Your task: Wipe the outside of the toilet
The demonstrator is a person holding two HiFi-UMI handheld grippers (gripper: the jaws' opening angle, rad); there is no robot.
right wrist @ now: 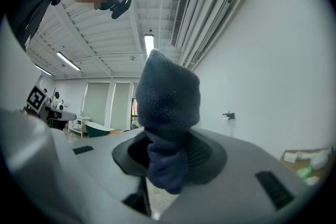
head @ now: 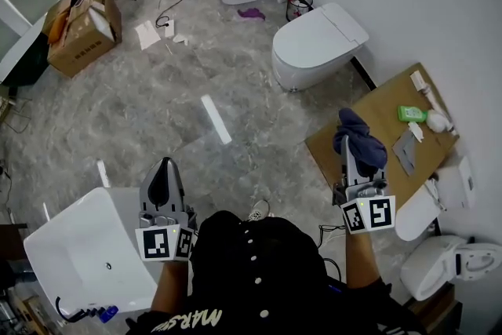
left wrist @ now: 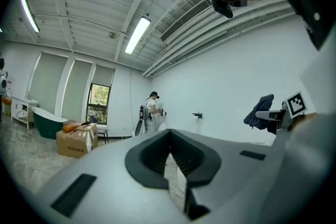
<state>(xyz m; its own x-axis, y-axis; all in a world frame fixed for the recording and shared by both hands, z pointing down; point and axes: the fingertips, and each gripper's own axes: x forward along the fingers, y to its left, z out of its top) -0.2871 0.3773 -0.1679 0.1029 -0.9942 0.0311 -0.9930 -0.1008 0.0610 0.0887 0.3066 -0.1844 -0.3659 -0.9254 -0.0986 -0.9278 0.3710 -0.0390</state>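
Step in hand: carrying the cloth to the job, no wiping yet. My right gripper (head: 351,161) has its jaws clenched on a dark blue cloth (head: 357,136). The cloth is bunched, most of it sticking up past the jaw tips, with a tail hanging below in the right gripper view. My left gripper (head: 165,167) has jaws pressed together w/ nothing between them; it hangs idle by my left side.

The toilet (head: 318,43) I take as the target is ahead and a bit right, against the wall (head: 423,4), well apart from the cloth. Other toilets stand further back and at lower right, so which one is meant is my guess.

Next move, as I judge it: step fwd, tip the right gripper down, and lay the loose end of the cloth on the lid or the side of the bowl. Then sweep along the curve w/ light pressure. Grip looks firm enough, but the wad is thick, so contact will be soft.

The toilet is white and glossy, with the lid shut. It has a smooth rounded shell with no visible seams on the side facing me, and no dirt that I can make out from here.
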